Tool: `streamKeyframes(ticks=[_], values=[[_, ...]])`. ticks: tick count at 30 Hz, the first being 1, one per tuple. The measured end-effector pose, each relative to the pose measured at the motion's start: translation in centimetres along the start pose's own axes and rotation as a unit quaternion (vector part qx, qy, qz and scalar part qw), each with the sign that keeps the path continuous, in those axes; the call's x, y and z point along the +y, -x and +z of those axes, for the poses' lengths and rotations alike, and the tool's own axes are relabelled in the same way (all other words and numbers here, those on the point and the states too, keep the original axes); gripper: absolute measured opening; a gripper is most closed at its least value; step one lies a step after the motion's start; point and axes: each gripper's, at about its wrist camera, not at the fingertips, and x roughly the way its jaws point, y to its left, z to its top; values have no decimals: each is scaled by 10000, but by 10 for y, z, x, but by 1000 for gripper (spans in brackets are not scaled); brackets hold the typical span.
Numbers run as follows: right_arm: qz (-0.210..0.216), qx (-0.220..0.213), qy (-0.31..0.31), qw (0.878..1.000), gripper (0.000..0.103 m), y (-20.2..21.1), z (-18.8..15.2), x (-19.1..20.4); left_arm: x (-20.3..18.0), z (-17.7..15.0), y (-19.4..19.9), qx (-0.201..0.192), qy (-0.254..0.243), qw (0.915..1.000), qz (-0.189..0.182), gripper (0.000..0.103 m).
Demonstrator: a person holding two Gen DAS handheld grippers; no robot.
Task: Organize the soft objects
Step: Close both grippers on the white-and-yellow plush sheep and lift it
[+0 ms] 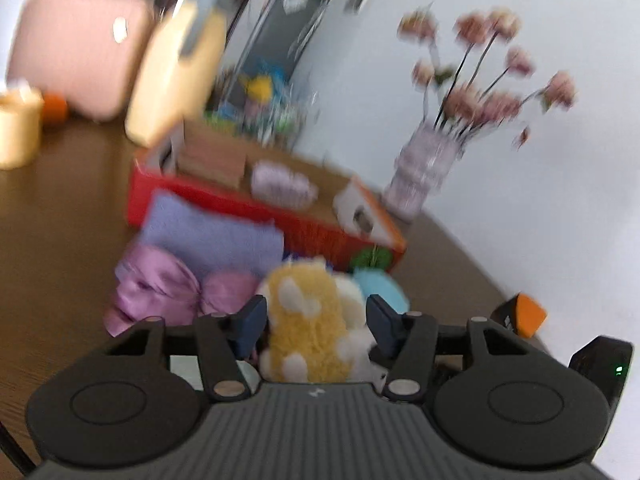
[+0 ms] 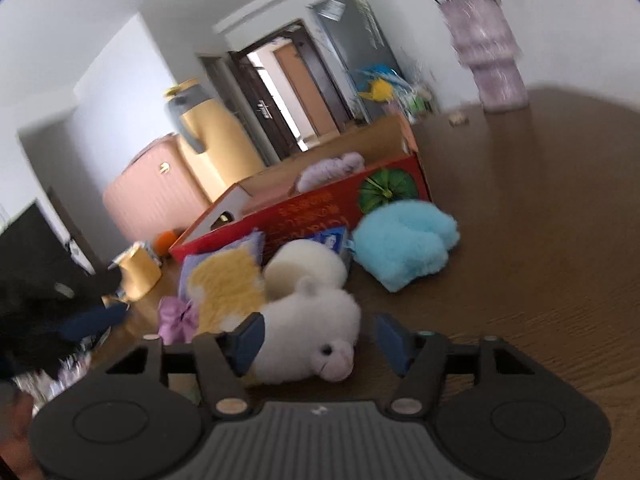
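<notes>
Left wrist view: the left gripper point(image 1: 316, 320) clamps the yellow-and-white plush toy point(image 1: 308, 320) at 6 o'clock; purple satin cloth point(image 1: 156, 296) and lavender towel point(image 1: 212, 236) lie outside the red box point(image 1: 320, 232), which holds one pale fluffy item point(image 1: 282, 184).

Right wrist view: the right gripper point(image 2: 320, 340) stands apart around the toy's white head point(image 2: 316, 340), its left pad touching, not clamped. A blue plush point(image 2: 404, 240) waits at 1 o'clock. Sorting seems barely begun.

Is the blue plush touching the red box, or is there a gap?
Touching. In the right wrist view the blue plush lies on the table with its far edge pressed against the red box wall, just below the green pumpkin print; no table shows between them.
</notes>
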Motion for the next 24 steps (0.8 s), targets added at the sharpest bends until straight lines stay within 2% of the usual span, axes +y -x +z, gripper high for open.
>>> streamKeyframes(ticks=[2,4,5,6,9,12,17,18,20,21,22,24], values=[[98,57,-307,9995,63,-12,2,-10,3,-1,-19,251,195,9995,-32,53],[244,132,-574,9980,63,-23,2,-19,5,-5,-31,430,313,9986,-53,46],[388,139,-721,9965,62,-27,1,-24,5,-8,-33,428,271,9987,-33,41],[465,154,-833,9953,56,-30,-2,-28,3,-9,-34,466,248,9986,-10,37],[778,258,-1129,9902,51,-35,-1,-39,1,-8,-26,541,384,9978,-69,37],[829,229,-1067,9906,50,-21,-1,-39,-8,-13,-3,646,504,9960,-352,37],[675,309,-473,9961,50,34,-5,-31,-11,-57,22,1234,986,9852,-659,36],[581,438,-290,9969,50,43,-9,-29,-12,-66,30,1201,1008,9850,-726,37],[499,635,-127,9967,53,58,-18,-29,-15,-76,42,1215,878,9855,-802,45],[541,624,-111,9965,53,65,-20,-30,-15,-79,47,1192,836,9860,-811,55],[565,587,-142,9966,53,70,-21,-31,-15,-79,53,1045,757,9886,-782,59],[326,271,-177,9989,53,82,-21,-31,-16,-75,63,664,466,9949,-601,60]])
